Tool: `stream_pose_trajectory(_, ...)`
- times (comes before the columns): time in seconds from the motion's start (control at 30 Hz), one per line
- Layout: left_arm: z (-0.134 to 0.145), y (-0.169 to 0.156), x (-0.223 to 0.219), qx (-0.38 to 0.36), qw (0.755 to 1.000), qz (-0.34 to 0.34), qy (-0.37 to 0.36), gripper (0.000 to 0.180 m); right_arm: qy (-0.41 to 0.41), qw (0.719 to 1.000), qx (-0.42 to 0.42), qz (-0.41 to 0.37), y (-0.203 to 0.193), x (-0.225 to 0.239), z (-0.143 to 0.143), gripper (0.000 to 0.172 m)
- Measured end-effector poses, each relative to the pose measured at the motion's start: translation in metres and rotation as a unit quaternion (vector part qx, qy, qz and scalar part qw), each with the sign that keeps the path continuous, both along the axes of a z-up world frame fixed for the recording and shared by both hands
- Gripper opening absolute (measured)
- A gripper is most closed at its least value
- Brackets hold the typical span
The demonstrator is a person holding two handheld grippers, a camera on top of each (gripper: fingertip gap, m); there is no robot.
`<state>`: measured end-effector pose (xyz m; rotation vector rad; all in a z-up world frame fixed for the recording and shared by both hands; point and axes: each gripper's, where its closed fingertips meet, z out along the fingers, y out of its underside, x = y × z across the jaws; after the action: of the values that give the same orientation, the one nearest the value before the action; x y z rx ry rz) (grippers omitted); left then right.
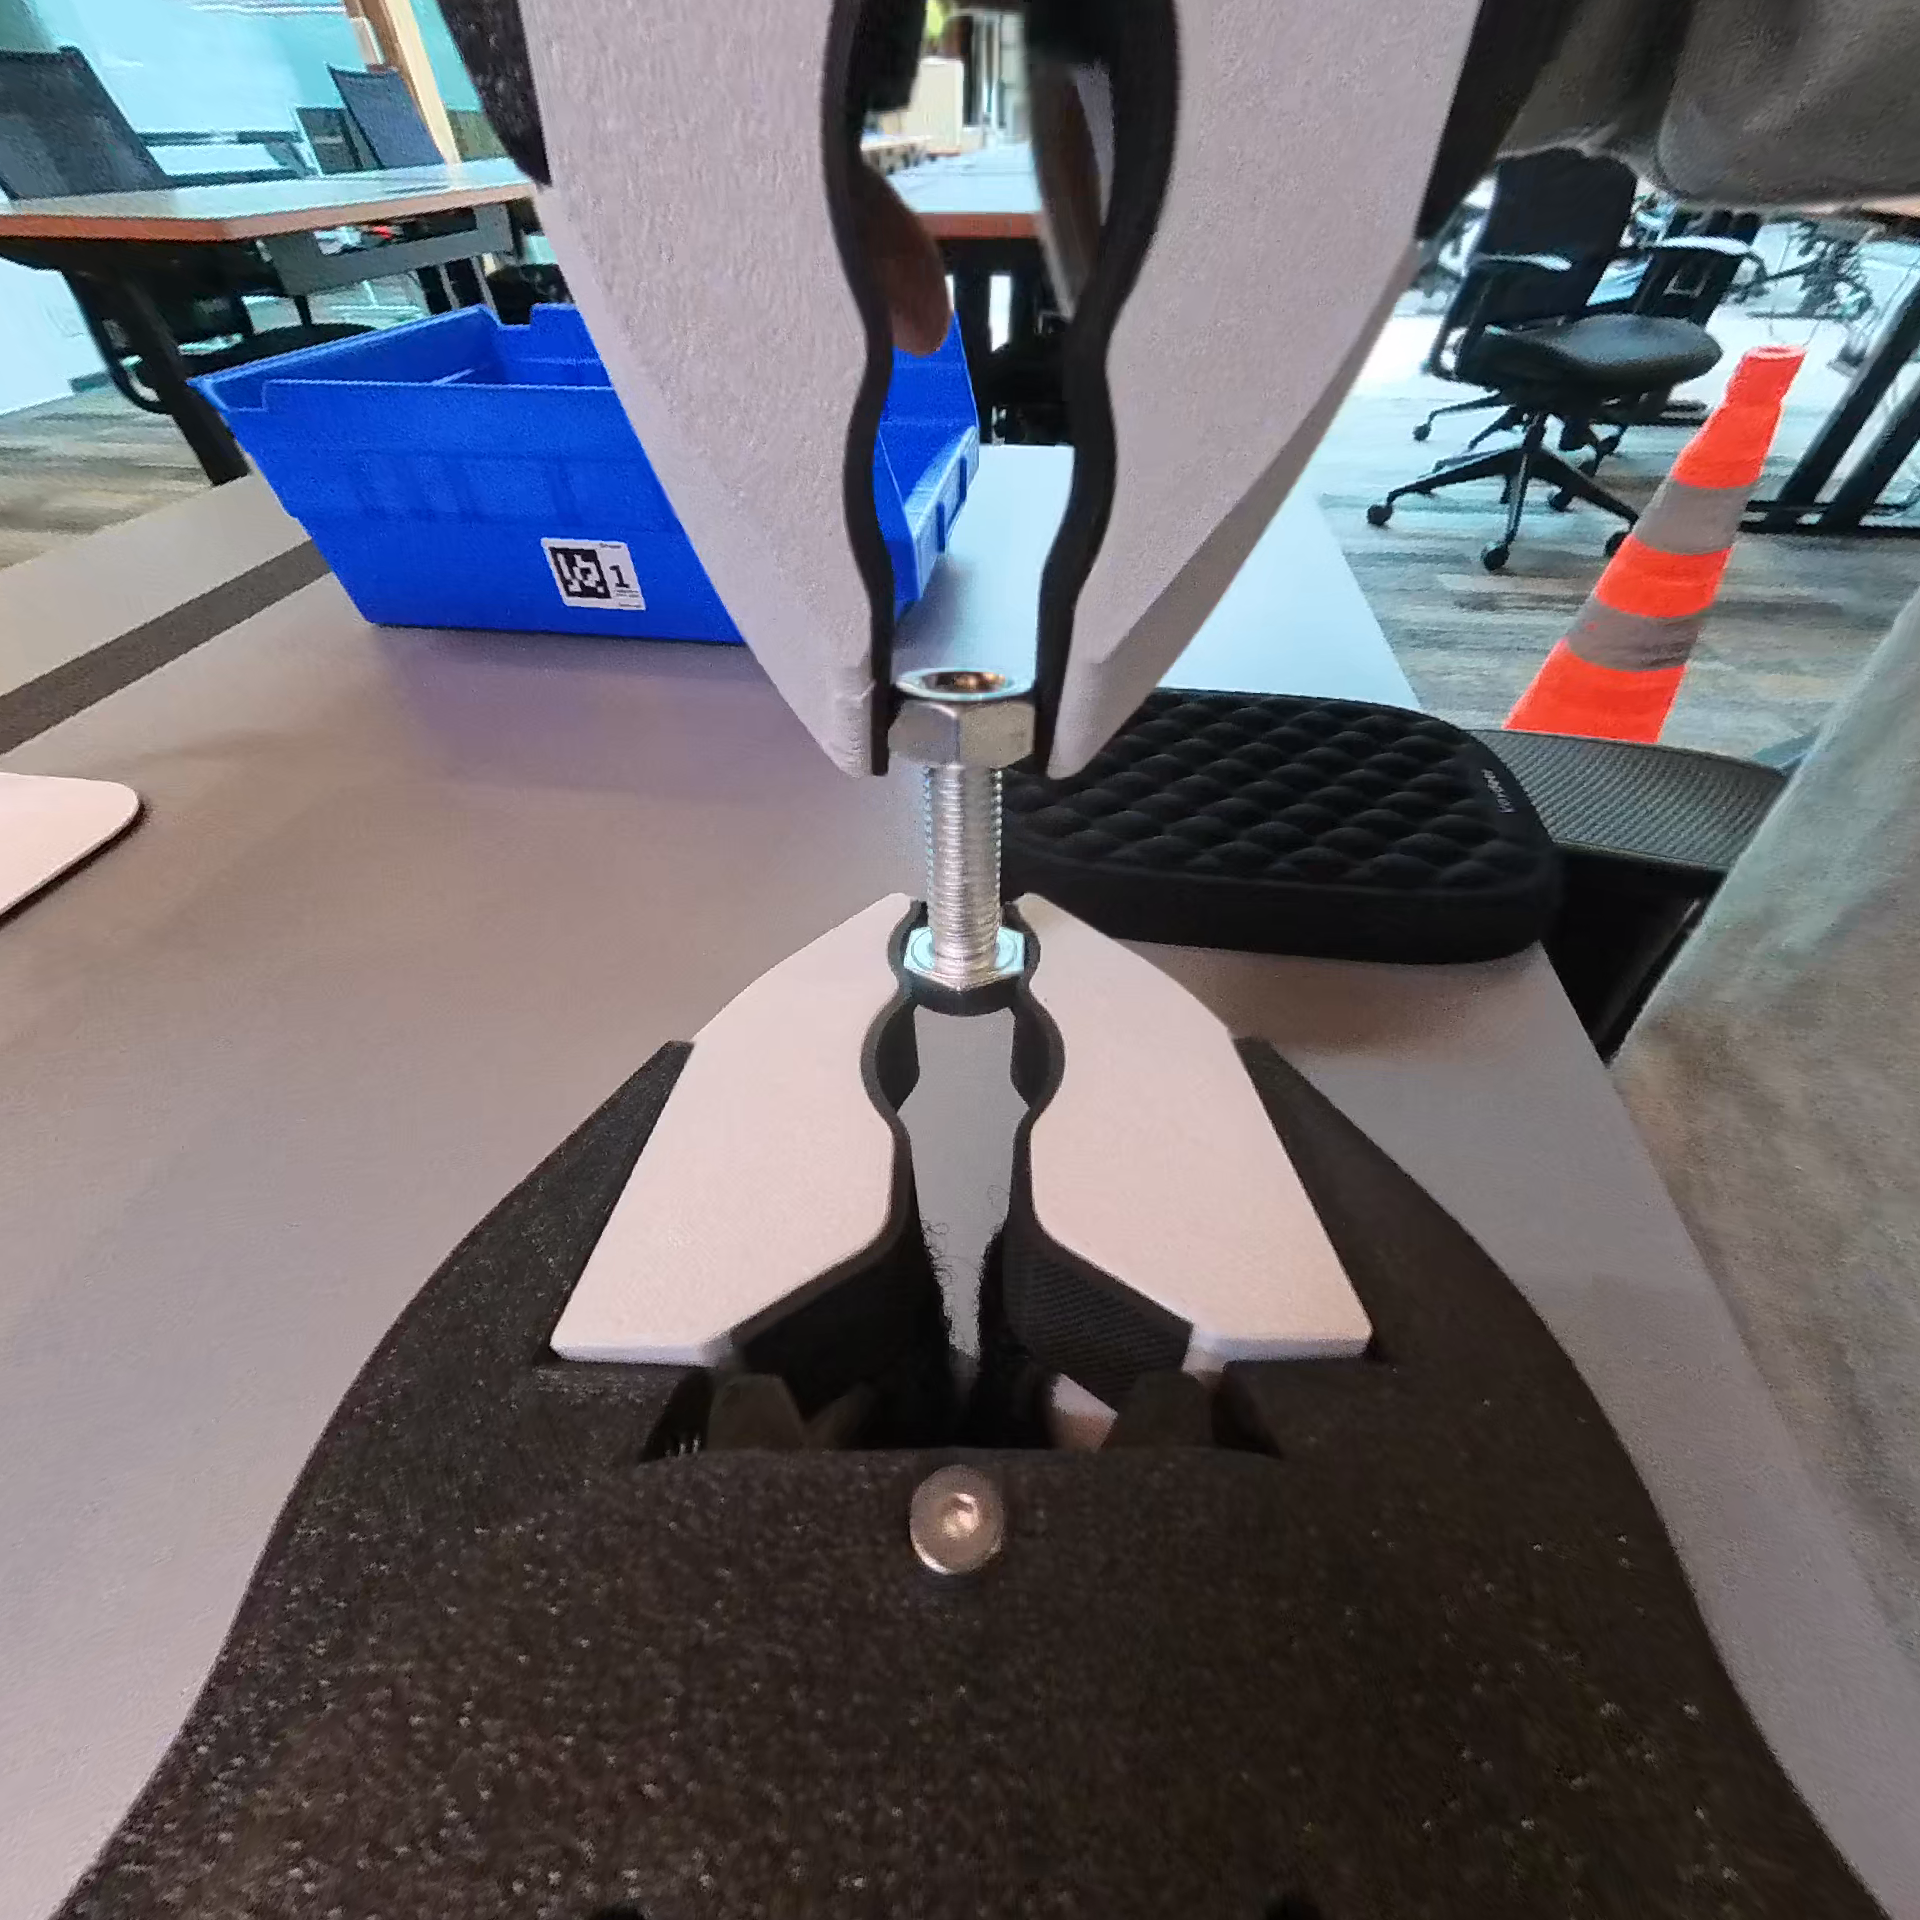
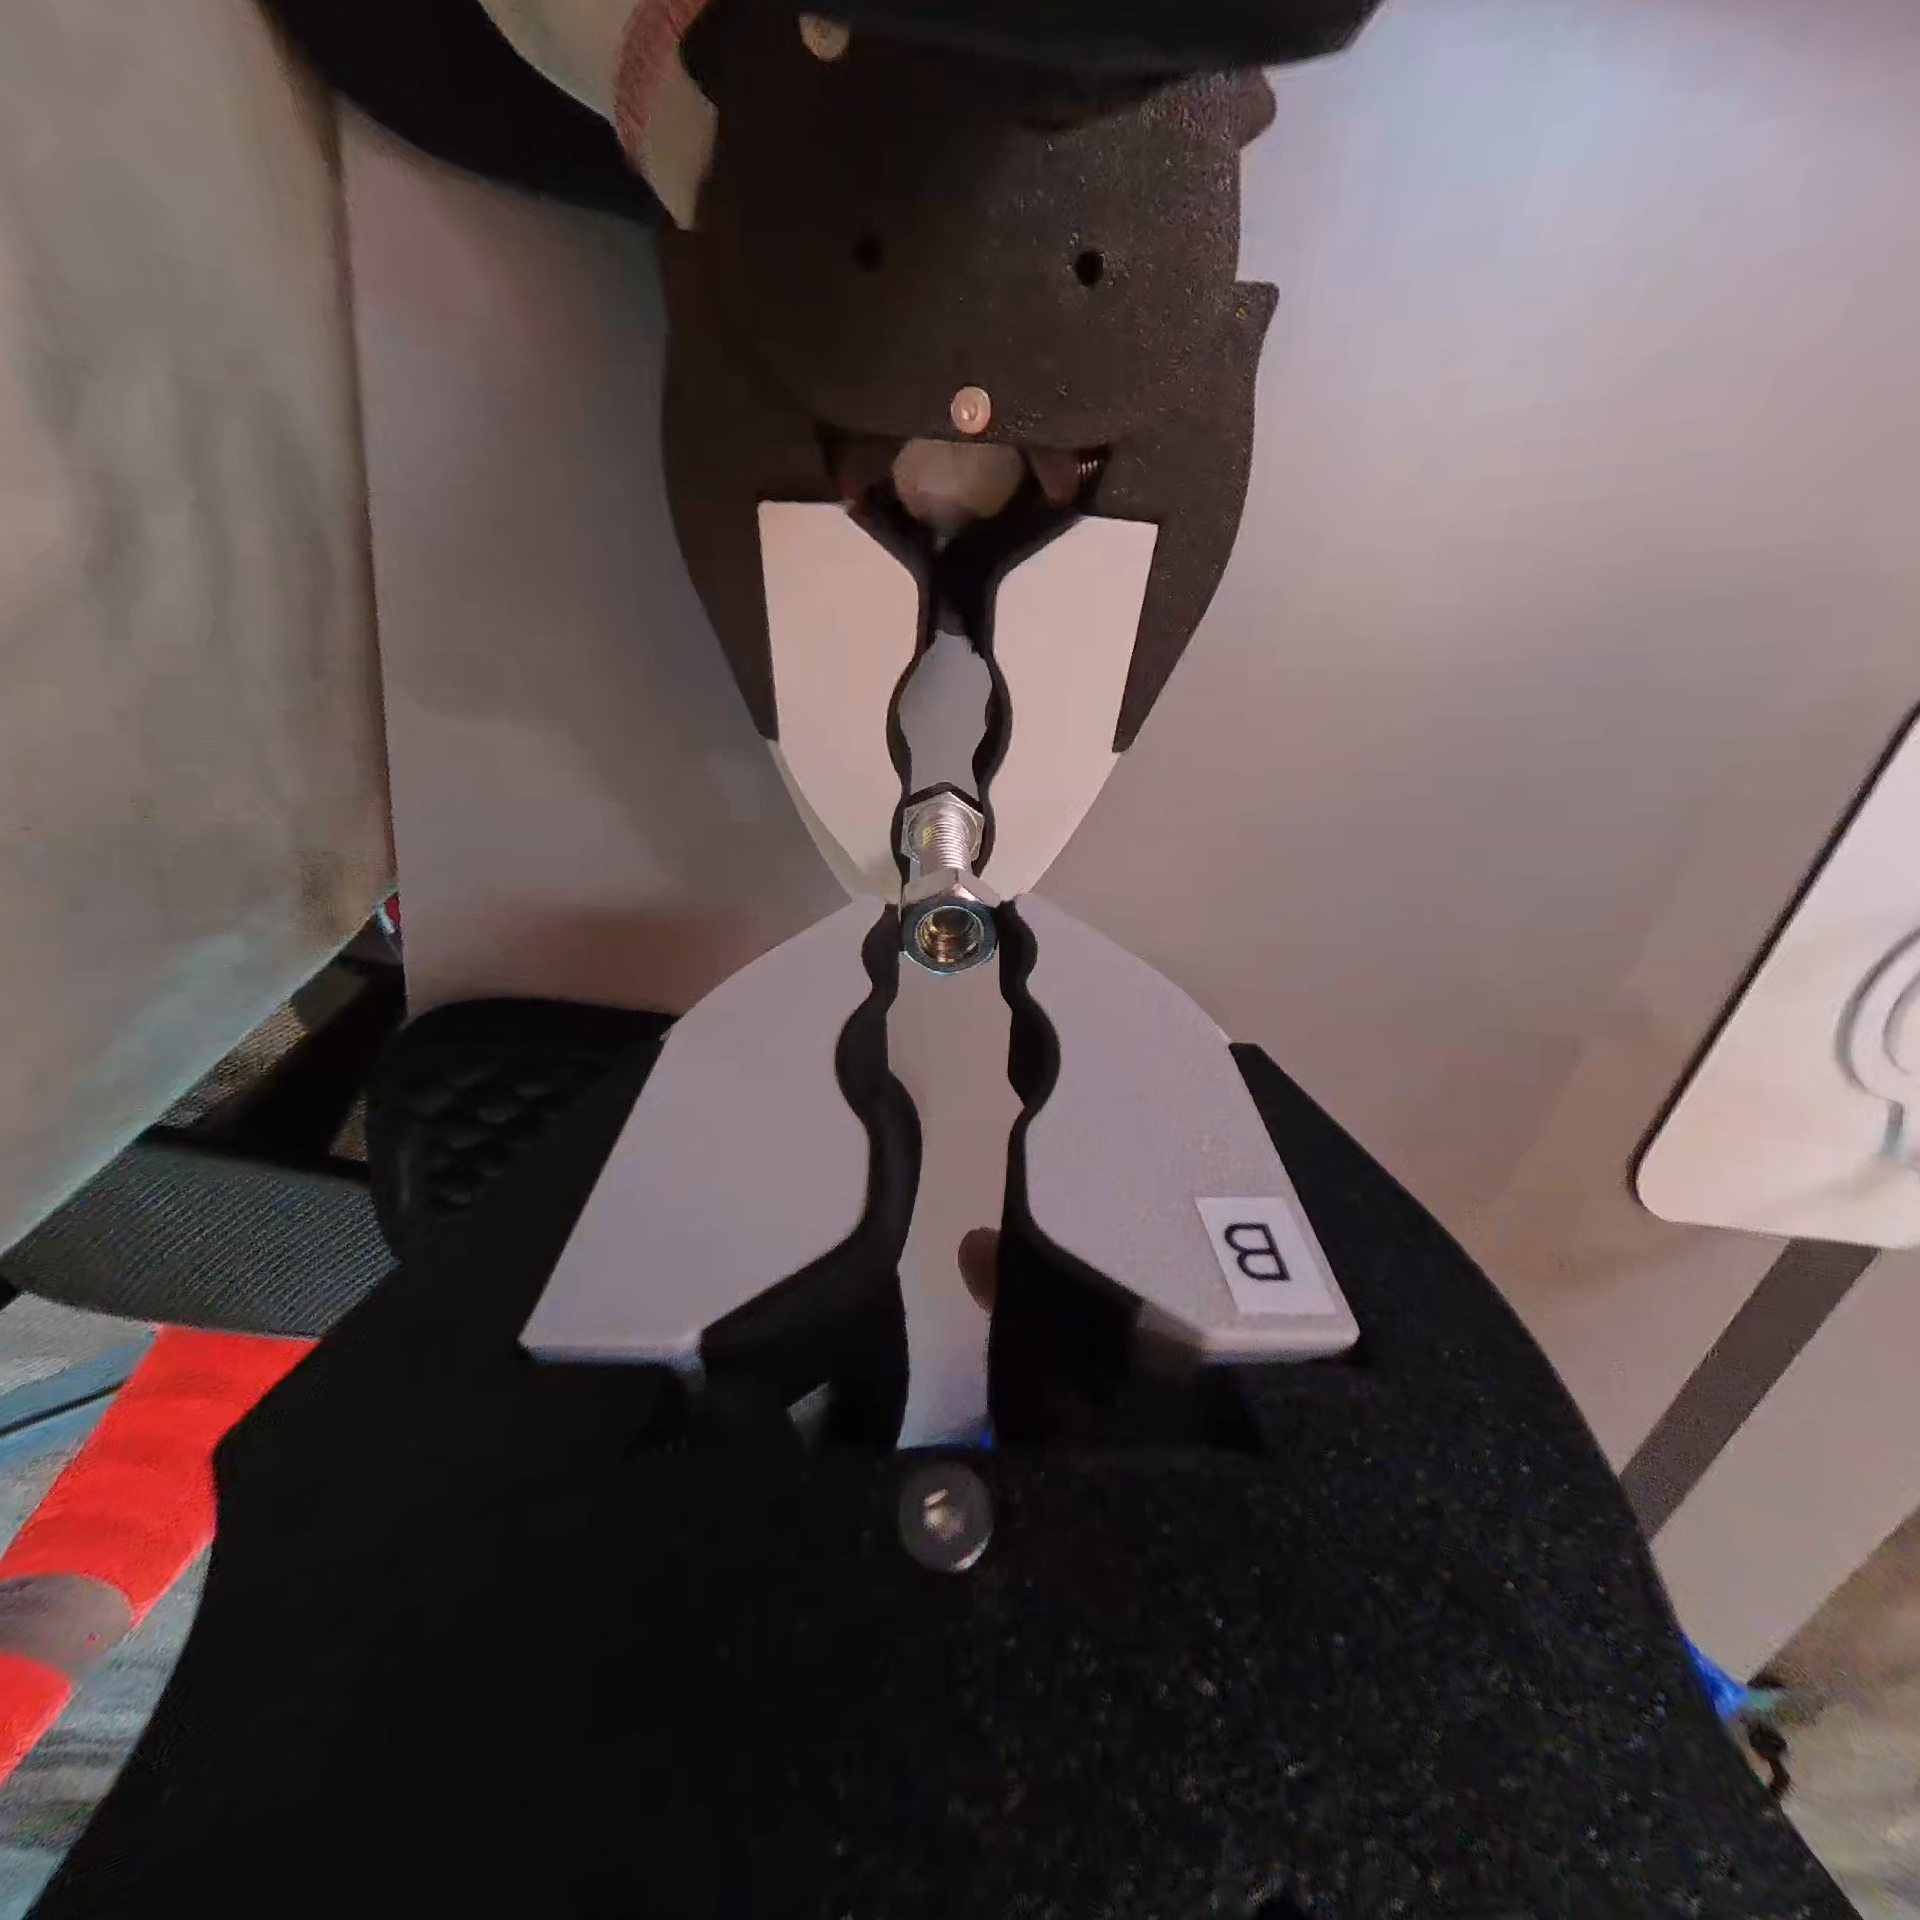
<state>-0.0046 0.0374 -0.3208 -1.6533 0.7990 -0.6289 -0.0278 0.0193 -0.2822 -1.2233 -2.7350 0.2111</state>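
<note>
My left gripper [image 1: 961,961] pinches hex head of silver bolt [image 1: 964,862], both pads pressed on it. My right gripper [image 2: 948,951], coming from above in left wrist view, pinches silver nut [image 2: 948,948] on far end of same bolt. Bolt hangs between both grippers, above grey table [image 1: 468,831]. Blue bin [image 1: 499,499] far left on table. Orange cone [image 1: 1662,582] on floor, far right. Black cushion [image 1: 1278,821] just right of bolt.

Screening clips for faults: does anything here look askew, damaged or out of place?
Nothing stands out. The left gripper clamps the bolt by its hex end, the right gripper clamps the nut on its thread, and the bolt sits straight between them. The blue bin stands upright on the table.
</note>
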Motion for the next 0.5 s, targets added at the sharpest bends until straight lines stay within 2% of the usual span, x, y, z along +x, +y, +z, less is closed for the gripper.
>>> stream_pose_trajectory(0.13, 0.001, -0.003, 0.002, -0.005, 1.000, -0.018, -0.009, 0.013, 0.022, 1.000, -0.001, 0.017, -0.001, -0.002, 0.001, 0.024)
stream_pose_trajectory(0.17, 0.002, -0.005, 0.003, -0.006, 0.999, -0.028, -0.014, 0.013, 0.031, 0.998, -0.011, 0.044, -0.003, -0.004, 0.004, 0.034)
stream_pose_trajectory(0.23, 0.002, -0.010, 0.006, -0.009, 0.998, -0.058, -0.018, 0.013, 0.041, 0.986, -0.046, 0.152, -0.014, 0.001, 0.011, 0.045)
stream_pose_trajectory(0.33, 0.003, -0.017, 0.010, -0.012, 0.995, -0.092, -0.023, 0.013, 0.054, 0.949, -0.056, 0.306, -0.020, 0.008, 0.014, 0.042)
stream_pose_trajectory(0.4, 0.004, -0.019, 0.011, -0.011, 0.994, -0.101, -0.029, 0.013, 0.040, 0.933, -0.060, 0.352, -0.020, 0.009, 0.011, 0.040)
stream_pose_trajectory(0.5, 0.007, -0.021, 0.010, -0.010, 0.993, -0.108, -0.039, 0.013, 0.009, 0.922, -0.076, 0.380, -0.019, 0.008, 0.008, 0.042)
